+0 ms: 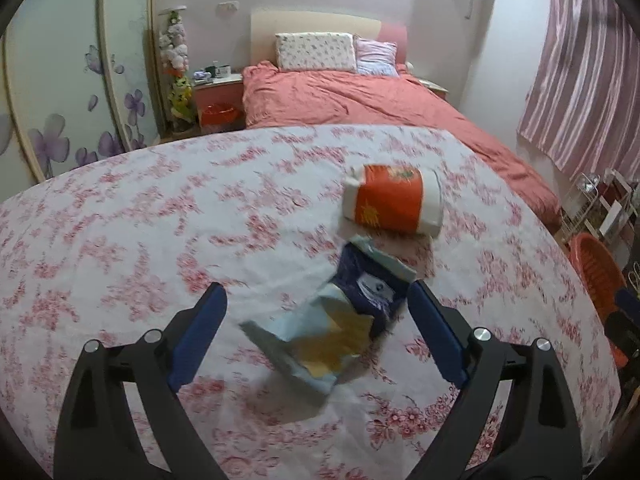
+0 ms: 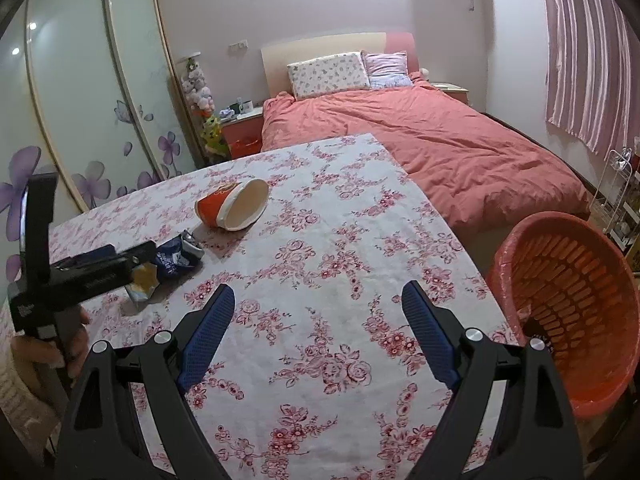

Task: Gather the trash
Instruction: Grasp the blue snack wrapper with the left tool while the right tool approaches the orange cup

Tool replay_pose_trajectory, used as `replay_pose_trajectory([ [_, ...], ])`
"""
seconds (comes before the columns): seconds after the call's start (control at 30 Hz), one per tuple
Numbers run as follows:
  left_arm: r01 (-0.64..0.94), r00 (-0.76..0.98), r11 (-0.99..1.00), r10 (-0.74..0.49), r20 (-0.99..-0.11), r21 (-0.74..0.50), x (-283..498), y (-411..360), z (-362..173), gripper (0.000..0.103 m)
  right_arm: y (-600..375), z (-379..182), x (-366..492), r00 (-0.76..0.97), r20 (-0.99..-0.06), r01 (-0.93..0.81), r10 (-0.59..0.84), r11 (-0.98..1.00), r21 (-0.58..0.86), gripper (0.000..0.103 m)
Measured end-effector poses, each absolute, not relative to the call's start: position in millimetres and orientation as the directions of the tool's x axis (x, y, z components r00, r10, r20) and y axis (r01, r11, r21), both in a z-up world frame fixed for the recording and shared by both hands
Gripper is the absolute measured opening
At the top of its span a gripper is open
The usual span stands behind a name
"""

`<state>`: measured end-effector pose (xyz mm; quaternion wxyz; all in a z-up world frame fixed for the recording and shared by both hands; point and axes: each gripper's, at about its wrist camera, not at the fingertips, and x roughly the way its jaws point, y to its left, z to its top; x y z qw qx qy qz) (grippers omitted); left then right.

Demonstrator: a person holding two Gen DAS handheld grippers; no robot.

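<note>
A crumpled blue, white and yellow snack wrapper [image 1: 340, 320] lies on the floral tablecloth [image 1: 160, 220], between the wide-open blue fingers of my left gripper [image 1: 316, 304]. An orange and white paper cup [image 1: 394, 204] lies on its side just beyond the wrapper. In the right wrist view the wrapper [image 2: 176, 258] and the cup [image 2: 234, 204] lie at the table's left, with the left gripper's black body [image 2: 92, 276] over the wrapper. My right gripper [image 2: 318, 304] is open and empty above the tablecloth [image 2: 320, 240]. An orange plastic basket [image 2: 568, 304] stands beside the table's right edge.
A bed with a coral cover [image 2: 440, 144] lies beyond the table. A sliding wardrobe with purple flowers [image 2: 92, 120] is at the left. A nightstand [image 2: 244, 128] stands by the bed. Pink curtains [image 2: 592, 60] and a white wire rack [image 2: 616, 196] are at the right.
</note>
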<state>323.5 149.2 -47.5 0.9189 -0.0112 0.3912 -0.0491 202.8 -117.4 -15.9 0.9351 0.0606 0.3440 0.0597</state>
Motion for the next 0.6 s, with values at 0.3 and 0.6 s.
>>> replay_pose_trajectory([
  [0.3, 0.11, 0.647, 0.992, -0.113, -0.754, -0.055, 335.9, 134.8, -63.6, 0.062, -100.1, -22.4, 211.2, 0.737, -0.655, -0.098, 0.169, 0.985, 0.144, 0.085],
  [0.6, 0.111, 0.641, 0.991, -0.128, -0.757, -0.074, 341.9, 131.5, -69.2, 0.047, -84.6, -30.1, 221.7, 0.718, -0.671, -0.125, 0.185, 0.983, 0.138, 0.085],
])
